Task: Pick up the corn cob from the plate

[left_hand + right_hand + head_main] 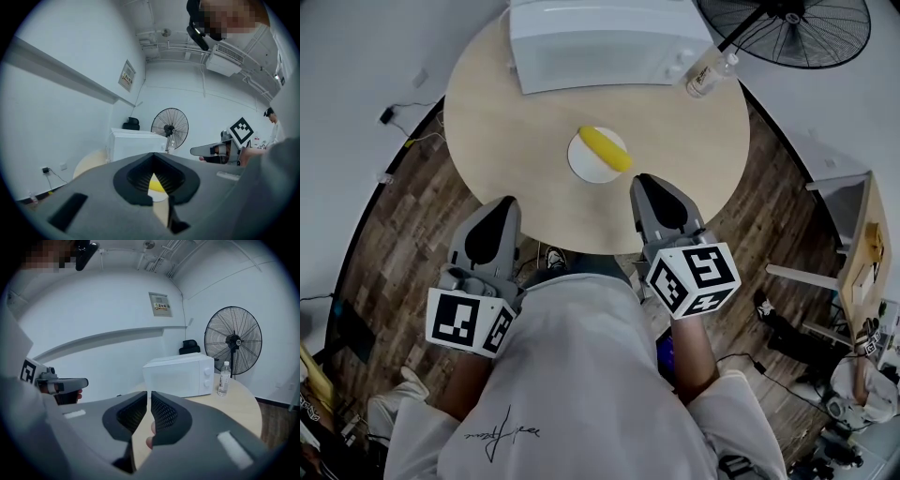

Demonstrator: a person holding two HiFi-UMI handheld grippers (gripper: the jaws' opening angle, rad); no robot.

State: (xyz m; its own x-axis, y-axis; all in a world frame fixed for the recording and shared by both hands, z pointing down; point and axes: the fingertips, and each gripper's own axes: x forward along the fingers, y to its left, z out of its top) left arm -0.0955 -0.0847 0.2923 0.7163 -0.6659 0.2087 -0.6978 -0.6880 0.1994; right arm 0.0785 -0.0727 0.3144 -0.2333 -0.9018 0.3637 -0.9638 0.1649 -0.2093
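Jaws of L gripper [504, 204] meet at the tips w/ nothing gripped, at the near-left edge of the round counter [502, 112]. Corn cob [606, 148] lies on the white plate [581, 163] mid-counter, just beyond both grippers, untouched. R gripper [649, 180] jaws are a slit apart, empty, tips near the plate's near-right rim. Microwave [591, 37] & water bottle [705, 77] sit at the far side.

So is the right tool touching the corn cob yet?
Apart. The head view shows the right tool stopping short of the corn cob, with a narrow gap between them.
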